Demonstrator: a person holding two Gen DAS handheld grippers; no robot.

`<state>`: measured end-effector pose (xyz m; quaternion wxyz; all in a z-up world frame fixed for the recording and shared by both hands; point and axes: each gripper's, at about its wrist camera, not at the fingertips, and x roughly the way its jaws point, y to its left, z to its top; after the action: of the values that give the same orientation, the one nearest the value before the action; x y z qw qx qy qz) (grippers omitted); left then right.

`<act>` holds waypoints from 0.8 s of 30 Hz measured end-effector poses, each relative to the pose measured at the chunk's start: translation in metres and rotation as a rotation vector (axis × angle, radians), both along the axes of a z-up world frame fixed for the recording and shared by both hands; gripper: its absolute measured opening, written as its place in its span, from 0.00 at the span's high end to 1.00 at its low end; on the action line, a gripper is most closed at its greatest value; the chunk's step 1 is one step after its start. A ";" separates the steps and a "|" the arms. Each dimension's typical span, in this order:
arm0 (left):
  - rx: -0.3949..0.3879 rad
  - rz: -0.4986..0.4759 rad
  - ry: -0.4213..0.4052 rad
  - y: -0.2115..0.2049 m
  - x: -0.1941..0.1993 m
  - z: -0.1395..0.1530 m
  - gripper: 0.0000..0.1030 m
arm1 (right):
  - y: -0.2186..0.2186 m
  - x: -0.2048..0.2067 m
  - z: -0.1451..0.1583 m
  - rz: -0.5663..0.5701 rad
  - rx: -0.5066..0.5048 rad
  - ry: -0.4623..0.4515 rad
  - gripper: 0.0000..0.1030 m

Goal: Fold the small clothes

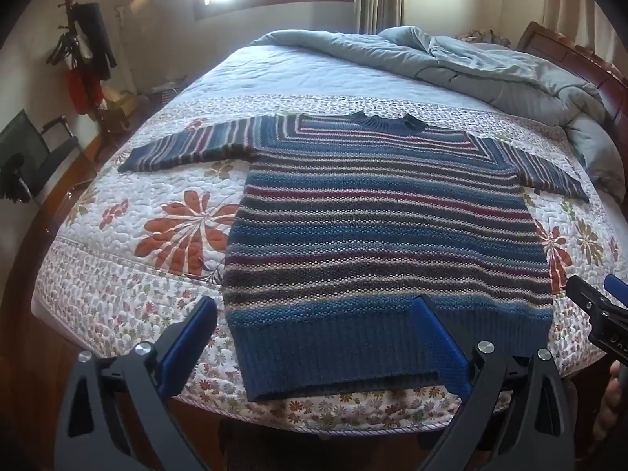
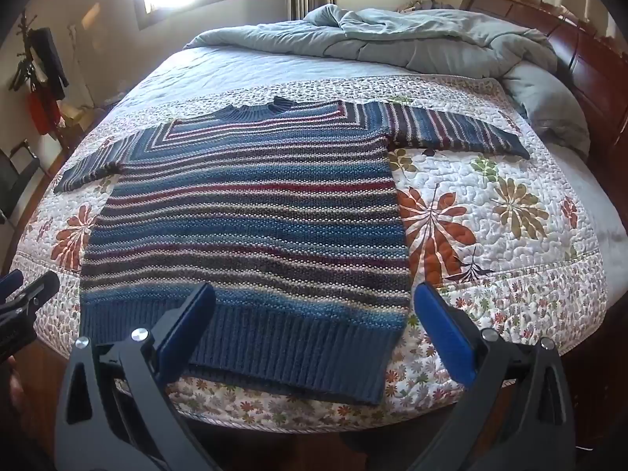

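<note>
A small striped knit sweater (image 1: 384,227), blue, grey, cream and maroon, lies flat on the bed with both sleeves spread out and its ribbed blue hem toward me; it also shows in the right wrist view (image 2: 251,219). My left gripper (image 1: 316,314) is open and empty, hovering over the hem's left part. My right gripper (image 2: 316,302) is open and empty, over the hem's right corner. Each gripper shows at the edge of the other's view: the right one (image 1: 600,306), the left one (image 2: 23,306).
The sweater rests on a floral quilted bedspread (image 1: 168,227). A rumpled grey-blue duvet (image 1: 451,59) is bunched at the far end by the dark wooden headboard (image 2: 588,47). A coat stand (image 1: 82,51) and a chair (image 1: 27,153) stand at the left.
</note>
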<state>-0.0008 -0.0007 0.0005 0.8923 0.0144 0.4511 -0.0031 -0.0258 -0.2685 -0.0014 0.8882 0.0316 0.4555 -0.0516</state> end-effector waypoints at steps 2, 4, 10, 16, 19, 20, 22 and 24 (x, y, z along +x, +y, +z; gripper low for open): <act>0.017 -0.003 0.000 -0.002 0.002 -0.001 0.04 | -0.001 0.000 0.000 -0.001 0.002 -0.002 0.03; 0.020 -0.004 -0.004 -0.002 0.003 -0.001 0.04 | -0.001 0.000 0.000 -0.001 0.003 -0.005 0.03; 0.026 0.008 -0.010 -0.001 0.002 0.003 0.04 | -0.010 0.002 -0.007 -0.003 0.007 0.005 0.03; 0.030 0.016 -0.011 0.000 0.004 0.003 0.04 | -0.008 0.000 -0.006 -0.003 0.009 0.007 0.03; 0.032 0.015 -0.012 0.001 0.003 0.003 0.04 | -0.004 0.001 -0.006 -0.005 0.007 0.009 0.03; 0.032 0.016 -0.011 0.002 0.003 0.003 0.04 | -0.004 0.001 -0.006 -0.006 0.007 0.008 0.03; 0.033 0.015 -0.012 0.002 0.002 0.003 0.04 | -0.004 0.001 -0.006 -0.009 0.007 0.008 0.03; 0.035 0.016 -0.012 0.002 0.003 0.002 0.04 | -0.005 0.001 -0.006 -0.009 0.006 0.008 0.03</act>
<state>0.0026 0.0011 0.0021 0.8946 0.0264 0.4459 0.0122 -0.0252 -0.2736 -0.0072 0.8861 0.0361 0.4589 -0.0542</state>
